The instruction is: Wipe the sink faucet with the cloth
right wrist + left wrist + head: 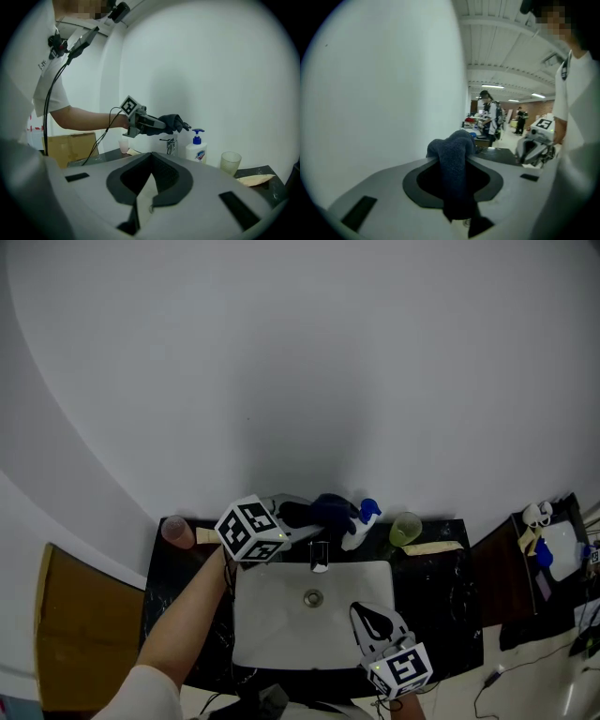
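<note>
Left gripper (300,521) clamps the dark blue cloth (330,510), which sits just above the faucet (320,559), wall side. Right gripper (366,617) has its jaws closed on nothing, front-right of the faucet over the sink (272,615). Soap bottle (361,523) stands just right of the faucet.

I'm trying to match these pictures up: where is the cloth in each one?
Head view: cloth at centre, just above the sink in the picture.
Left gripper view: cloth at centre, hanging down the middle.
Right gripper view: cloth at centre, above the faucet.
Shared landmark: the white wall.
</note>
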